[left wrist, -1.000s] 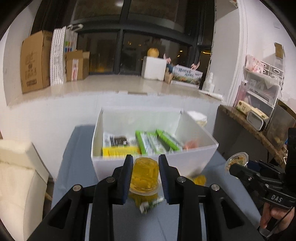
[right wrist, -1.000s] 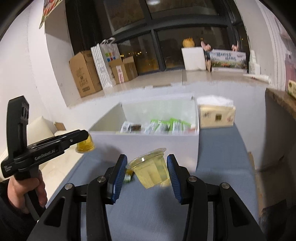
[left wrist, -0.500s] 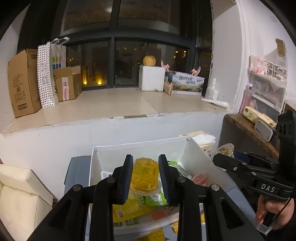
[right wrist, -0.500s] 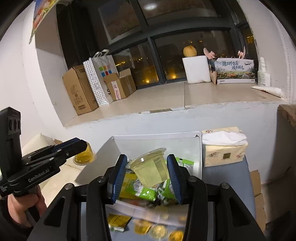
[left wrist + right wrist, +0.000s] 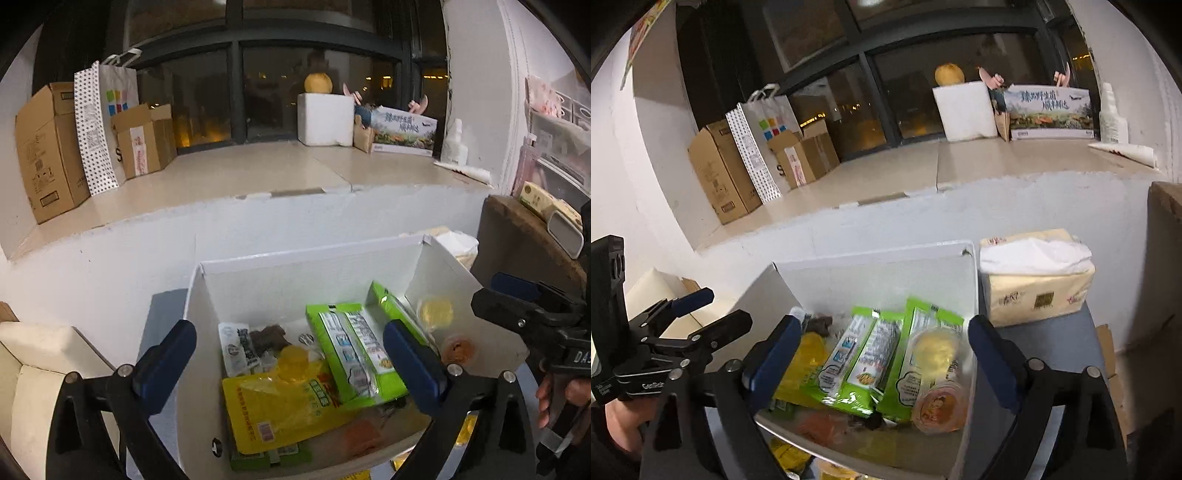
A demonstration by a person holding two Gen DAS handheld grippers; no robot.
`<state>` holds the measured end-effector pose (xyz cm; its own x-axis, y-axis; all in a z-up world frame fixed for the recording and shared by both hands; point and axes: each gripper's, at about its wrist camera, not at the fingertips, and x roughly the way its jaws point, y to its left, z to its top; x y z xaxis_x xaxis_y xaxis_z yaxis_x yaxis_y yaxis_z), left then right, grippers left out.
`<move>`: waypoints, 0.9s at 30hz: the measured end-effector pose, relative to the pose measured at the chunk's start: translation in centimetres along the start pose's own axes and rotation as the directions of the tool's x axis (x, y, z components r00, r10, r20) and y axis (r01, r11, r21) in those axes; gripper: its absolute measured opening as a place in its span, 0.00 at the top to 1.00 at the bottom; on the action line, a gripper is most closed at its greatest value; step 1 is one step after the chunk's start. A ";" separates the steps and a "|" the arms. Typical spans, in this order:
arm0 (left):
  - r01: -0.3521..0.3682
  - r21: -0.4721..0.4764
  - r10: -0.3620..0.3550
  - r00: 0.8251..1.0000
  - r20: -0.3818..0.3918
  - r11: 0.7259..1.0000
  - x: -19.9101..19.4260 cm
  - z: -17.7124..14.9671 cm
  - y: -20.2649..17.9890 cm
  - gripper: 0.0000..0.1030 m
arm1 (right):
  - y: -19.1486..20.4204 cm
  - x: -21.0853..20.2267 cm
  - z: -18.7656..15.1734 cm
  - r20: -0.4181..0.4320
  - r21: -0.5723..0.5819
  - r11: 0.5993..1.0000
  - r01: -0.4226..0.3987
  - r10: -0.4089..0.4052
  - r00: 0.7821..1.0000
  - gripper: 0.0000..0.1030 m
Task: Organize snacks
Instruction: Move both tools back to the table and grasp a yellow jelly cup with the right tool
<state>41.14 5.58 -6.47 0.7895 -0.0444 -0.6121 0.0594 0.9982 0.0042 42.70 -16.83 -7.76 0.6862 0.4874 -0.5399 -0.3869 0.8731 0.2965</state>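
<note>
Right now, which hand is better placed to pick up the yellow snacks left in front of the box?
Right, probably. The yellow snacks lie nearly under the right gripper, but well aside of the left gripper. Both have just opened their fingers, gripping nothing.

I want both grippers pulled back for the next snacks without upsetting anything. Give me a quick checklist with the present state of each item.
1. Left gripper jaws open, just opened, nothing between the pads: ok.
2. Right gripper jaws open, just opened, nothing gripped: ok.
3. Yellow jelly cup inside the box, on the yellow bag: ok.
4. Pale jelly cup inside the box, on the green packs: ok.
5. Cups settled and still: cannot tell.
</note>
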 end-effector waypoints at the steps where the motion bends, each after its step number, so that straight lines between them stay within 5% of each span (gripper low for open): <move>1: 0.001 0.001 -0.001 1.000 -0.001 1.000 0.0 -0.1 0.0 0.00 | 0.1 -0.1 -0.1 0.000 -0.006 1.000 -0.005 0.005 1.000 0.01; 13: 0.051 -0.058 -0.049 0.998 0.035 0.997 -4.3 -2.4 -0.3 0.00 | 2.4 -5.0 -4.1 -0.005 -0.064 0.996 -0.065 0.064 0.998 0.00; 20: 0.104 -0.115 -0.101 0.994 0.031 0.988 -10.0 -9.9 -1.1 0.00 | 2.5 -10.8 -11.5 -0.023 -0.065 0.998 -0.028 0.027 0.999 0.00; 27: 0.132 -0.195 -0.139 0.990 -0.019 0.972 -13.2 -17.2 -2.6 0.00 | 1.0 -10.9 -15.9 -0.085 -0.030 0.999 0.028 -0.031 0.996 0.00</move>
<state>20.08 4.20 -12.02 0.7617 -0.1817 -0.6219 0.0434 0.9720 -0.2309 25.03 -21.35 -14.14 0.6427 0.4582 -0.6140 -0.3860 0.8860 0.2570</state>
